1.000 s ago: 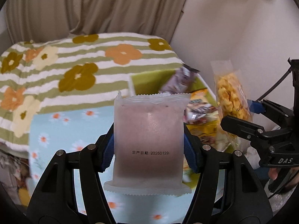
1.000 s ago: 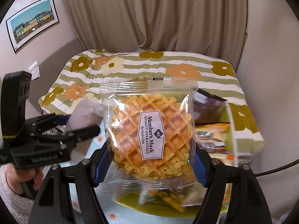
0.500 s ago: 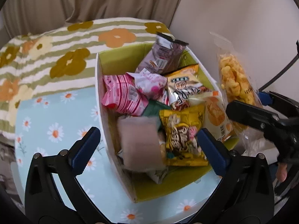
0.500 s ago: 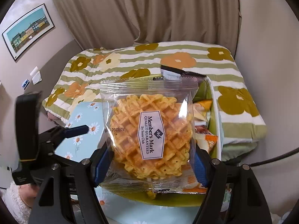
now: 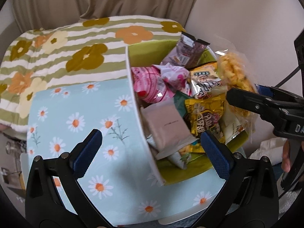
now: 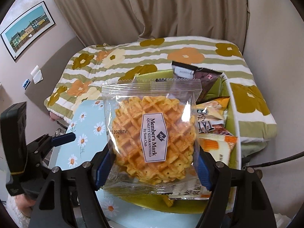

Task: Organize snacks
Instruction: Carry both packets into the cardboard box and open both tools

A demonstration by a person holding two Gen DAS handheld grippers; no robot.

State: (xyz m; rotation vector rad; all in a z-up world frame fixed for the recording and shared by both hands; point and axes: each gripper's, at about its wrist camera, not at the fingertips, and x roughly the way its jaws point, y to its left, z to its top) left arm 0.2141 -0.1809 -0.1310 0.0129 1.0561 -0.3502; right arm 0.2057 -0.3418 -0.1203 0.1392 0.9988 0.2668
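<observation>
A box (image 5: 133,87), green inside and daisy-printed outside, holds several snack packets. A pale pink packet (image 5: 167,123) lies loose on top of them near the box's left wall. My left gripper (image 5: 150,138) hovers just above it, open wide, with nothing between its blue pads. In the right wrist view my right gripper (image 6: 153,157) holds a clear waffle packet (image 6: 152,133) upright over the box (image 6: 232,114). Its jaws are opening, but the pads still touch the wrapper's sides. The left wrist view shows that packet (image 5: 233,72) above the box's right side.
A bed with a green-striped flowered blanket (image 5: 66,53) lies behind the box, with curtains and a wall beyond. A framed picture (image 6: 26,30) hangs on the left wall. Crumpled white material (image 5: 266,150) sits right of the box, near a person's fingers (image 5: 285,157).
My left gripper let go of the pale pink packet, which dropped into the box, and its jaws spread wide. Both grippers sank toward the box. The waffle packet stays between the right jaws.
</observation>
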